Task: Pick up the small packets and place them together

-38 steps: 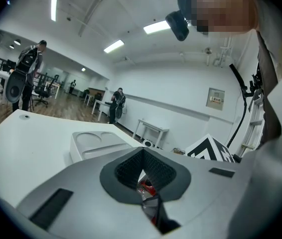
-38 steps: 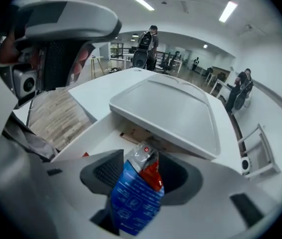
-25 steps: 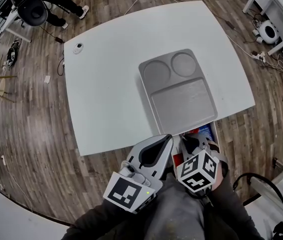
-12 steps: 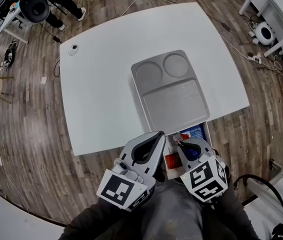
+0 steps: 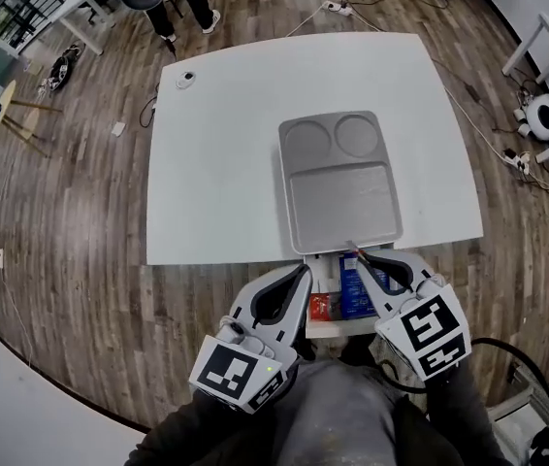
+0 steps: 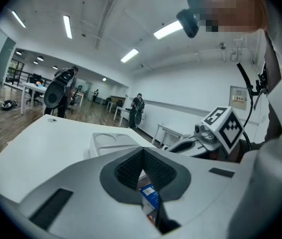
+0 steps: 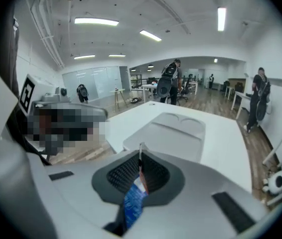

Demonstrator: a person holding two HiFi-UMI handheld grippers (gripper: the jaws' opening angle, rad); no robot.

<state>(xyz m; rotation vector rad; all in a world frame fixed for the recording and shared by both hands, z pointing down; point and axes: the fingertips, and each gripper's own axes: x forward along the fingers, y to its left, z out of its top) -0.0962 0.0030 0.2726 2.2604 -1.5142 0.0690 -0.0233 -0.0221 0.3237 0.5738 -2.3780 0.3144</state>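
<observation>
The right gripper (image 7: pixel 141 159) is clamped on a thin blue packet (image 7: pixel 134 200) with a white patch and a red top edge. It holds the packet edge-on over the table's (image 5: pixel 216 163) near edge, by the tray's (image 5: pixel 342 192) near rim. The print is too blurred to read. The left gripper (image 6: pixel 142 152) is closed and empty.
</observation>
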